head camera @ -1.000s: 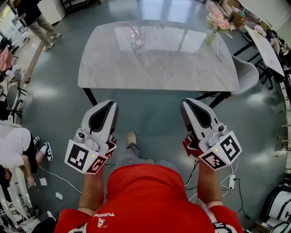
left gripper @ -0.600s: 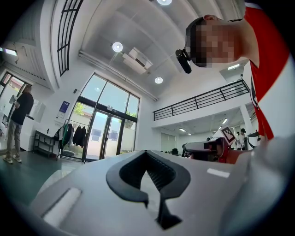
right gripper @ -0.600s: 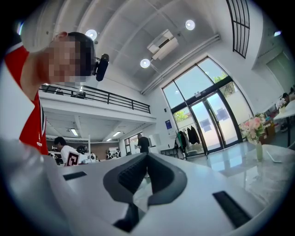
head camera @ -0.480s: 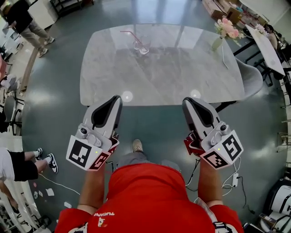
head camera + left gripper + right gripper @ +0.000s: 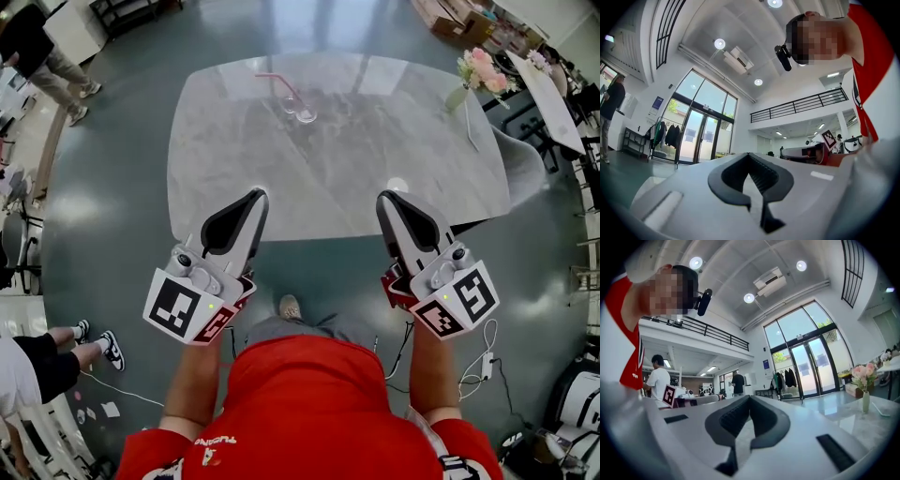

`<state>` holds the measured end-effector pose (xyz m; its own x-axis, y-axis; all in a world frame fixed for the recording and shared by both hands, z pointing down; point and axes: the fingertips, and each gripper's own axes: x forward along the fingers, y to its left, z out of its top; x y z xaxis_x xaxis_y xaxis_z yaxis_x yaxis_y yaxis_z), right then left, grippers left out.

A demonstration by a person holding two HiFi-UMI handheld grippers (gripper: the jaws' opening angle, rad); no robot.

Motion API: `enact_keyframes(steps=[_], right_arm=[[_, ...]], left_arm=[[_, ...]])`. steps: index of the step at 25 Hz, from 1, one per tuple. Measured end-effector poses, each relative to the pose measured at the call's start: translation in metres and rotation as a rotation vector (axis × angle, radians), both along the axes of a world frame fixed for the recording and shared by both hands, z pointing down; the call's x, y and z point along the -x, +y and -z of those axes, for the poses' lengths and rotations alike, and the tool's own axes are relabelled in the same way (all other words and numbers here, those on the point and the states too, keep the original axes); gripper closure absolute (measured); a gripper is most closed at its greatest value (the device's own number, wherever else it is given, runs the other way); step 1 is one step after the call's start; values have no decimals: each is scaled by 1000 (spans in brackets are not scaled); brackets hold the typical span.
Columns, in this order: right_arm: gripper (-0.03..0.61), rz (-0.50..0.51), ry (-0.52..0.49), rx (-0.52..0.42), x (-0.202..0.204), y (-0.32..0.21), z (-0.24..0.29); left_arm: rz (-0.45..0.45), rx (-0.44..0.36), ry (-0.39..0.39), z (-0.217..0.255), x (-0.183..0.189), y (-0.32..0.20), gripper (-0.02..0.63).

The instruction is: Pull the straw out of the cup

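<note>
In the head view a clear glass cup [image 5: 305,114] stands near the far edge of the grey marble table [image 5: 375,159]. A pink bent straw [image 5: 277,82] sticks out of it and leans to the left. My left gripper [image 5: 258,195] and right gripper [image 5: 384,197] are held side by side, their tips just over the table's near edge, far short of the cup. Both are shut, with nothing between the jaws. The left gripper view [image 5: 749,157] and right gripper view [image 5: 750,399] look level across the hall, and neither shows the cup.
A vase of pink flowers [image 5: 473,75] stands at the table's far right corner, also seen as the vase [image 5: 865,401] in the right gripper view. A grey chair [image 5: 525,159] sits to the table's right. People [image 5: 37,47] stand at left. Cables [image 5: 487,366] lie on the floor.
The table has drawn nearer in the head view. Both grippers moved forward together, from over the floor to the table's near edge. Their jaws stayed shut.
</note>
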<state>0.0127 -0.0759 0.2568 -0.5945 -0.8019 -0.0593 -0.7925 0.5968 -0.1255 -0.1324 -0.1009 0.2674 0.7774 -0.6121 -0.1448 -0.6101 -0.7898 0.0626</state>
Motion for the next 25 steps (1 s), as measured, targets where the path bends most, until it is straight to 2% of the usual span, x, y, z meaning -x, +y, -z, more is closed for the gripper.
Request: enact_keyframes(steps=[10, 25], right_arm=[[577, -10, 120, -12, 9, -38, -7], [577, 101, 151, -24, -23, -124, -22]], left_arm=[[-21, 28, 16, -8, -11, -33, 609], [93, 72, -24, -25, -54, -105, 609]])
